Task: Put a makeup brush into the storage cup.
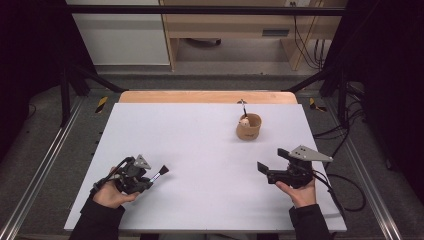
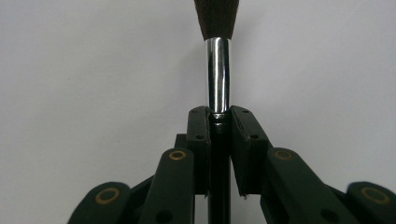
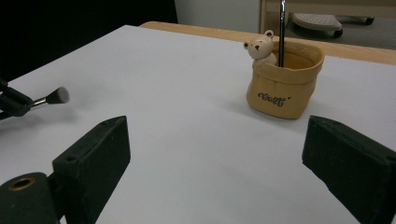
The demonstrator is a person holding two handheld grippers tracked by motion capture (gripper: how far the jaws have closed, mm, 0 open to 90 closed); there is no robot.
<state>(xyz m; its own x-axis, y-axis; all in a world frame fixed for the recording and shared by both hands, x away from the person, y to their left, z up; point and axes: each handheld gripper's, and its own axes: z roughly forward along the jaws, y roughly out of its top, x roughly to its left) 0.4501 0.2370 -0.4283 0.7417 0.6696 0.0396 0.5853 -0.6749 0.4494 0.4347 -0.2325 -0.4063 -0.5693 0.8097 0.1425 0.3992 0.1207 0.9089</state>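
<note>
A makeup brush [image 2: 218, 65] with a silver ferrule and dark bristles sticks out from my left gripper [image 2: 219, 116], whose jaws are shut on its black handle. In the high view the left gripper [image 1: 148, 179] is near the table's front left, the brush [image 1: 160, 173] pointing right. A tan cup-shaped holder with a small bear figure [image 1: 248, 126] stands at the back right, a thin stick upright in it. My right gripper [image 1: 271, 164] hovers in front of the holder [image 3: 285, 79] with its jaws wide apart and nothing between them.
A white sheet [image 1: 200, 150] covers the table, with a wooden edge [image 1: 207, 96] at the back. Black cables [image 1: 345, 185] trail off the right side. Metal frame rails [image 1: 35, 175] run along the left and right.
</note>
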